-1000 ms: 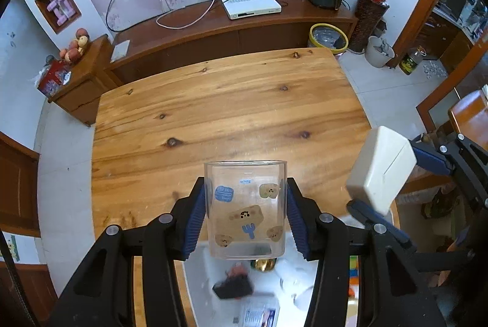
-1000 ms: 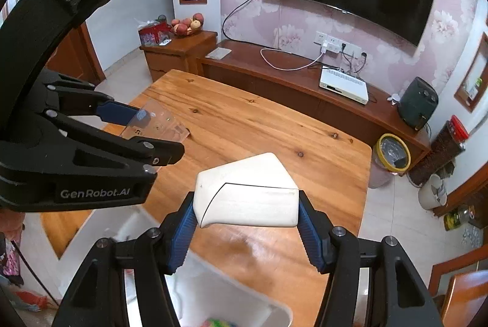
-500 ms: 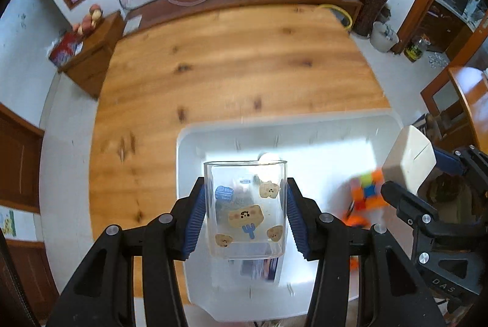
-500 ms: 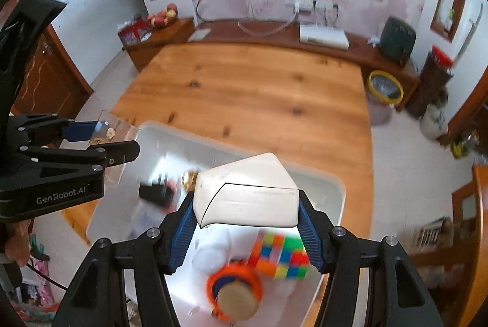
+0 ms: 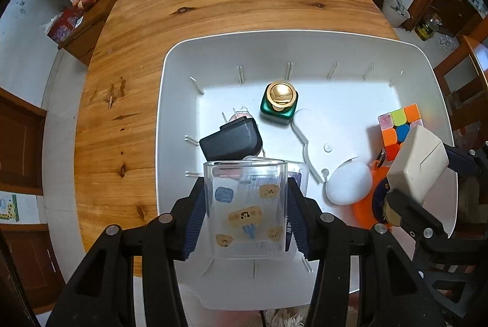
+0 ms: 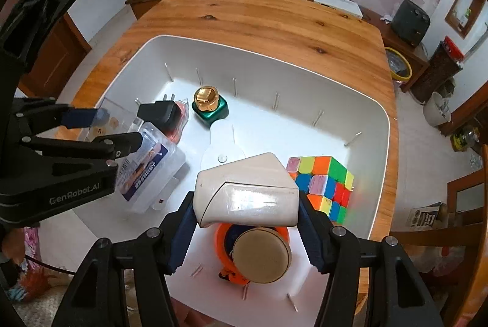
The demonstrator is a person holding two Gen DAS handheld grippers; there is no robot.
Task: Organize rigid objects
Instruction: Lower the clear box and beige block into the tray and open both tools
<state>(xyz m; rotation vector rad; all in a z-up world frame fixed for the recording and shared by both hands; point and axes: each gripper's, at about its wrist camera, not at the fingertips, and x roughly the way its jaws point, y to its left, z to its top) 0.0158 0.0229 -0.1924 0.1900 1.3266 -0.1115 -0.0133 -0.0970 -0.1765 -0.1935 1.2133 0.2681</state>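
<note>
My left gripper is shut on a clear plastic box with cartoon stickers, held above the near left part of a white bin. My right gripper is shut on a cream white case, held over the bin's near right part. In the bin lie a colour cube, a green bottle with a gold cap, a black plug adapter, a clear labelled case, a white oval thing and an orange round thing with a tan disc.
The bin stands at the near end of a wooden table. Beyond the table are a low wooden cabinet with a white router, a yellow bucket and a chair at the right.
Both grippers have tilted down and lowered toward the bin, each still holding its object. The bin and its contents now fill both views.
</note>
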